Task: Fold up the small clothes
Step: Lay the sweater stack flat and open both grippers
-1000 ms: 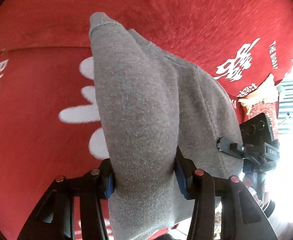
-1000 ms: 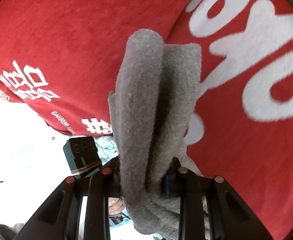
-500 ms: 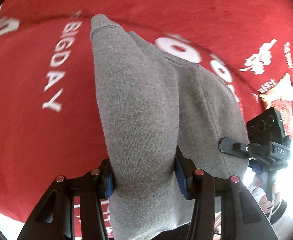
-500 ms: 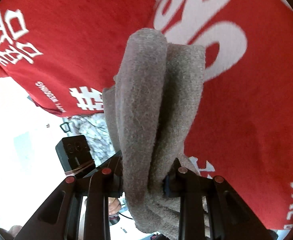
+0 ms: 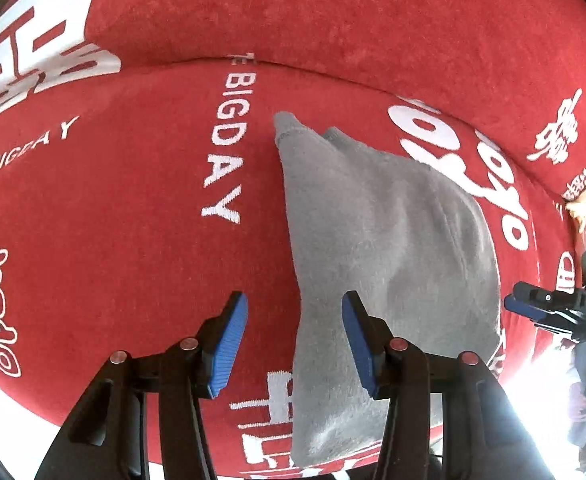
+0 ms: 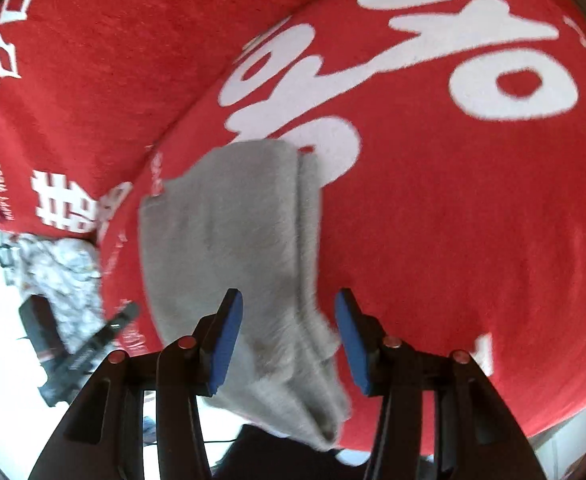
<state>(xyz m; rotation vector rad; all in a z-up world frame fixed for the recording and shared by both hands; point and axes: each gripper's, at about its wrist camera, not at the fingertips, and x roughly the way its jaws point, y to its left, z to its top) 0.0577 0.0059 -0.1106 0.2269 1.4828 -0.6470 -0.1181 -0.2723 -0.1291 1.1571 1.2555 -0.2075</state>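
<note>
Grey fleecy garment (image 5: 389,248) is lying folded on the red cover (image 5: 133,208), just right of the white "BIGDAY" lettering (image 5: 225,148) and partly over the big white loopy print (image 6: 397,60). Left gripper (image 5: 294,340) has its blue pads (image 5: 229,340) spread wide, nothing pinched, with the cloth's left edge sitting between them. Right gripper (image 6: 287,344) is spread wide too, hanging over the near end of the garment where it droops off the cover's edge. Some patterned fabric (image 6: 65,276) sits left of the cover.
</note>
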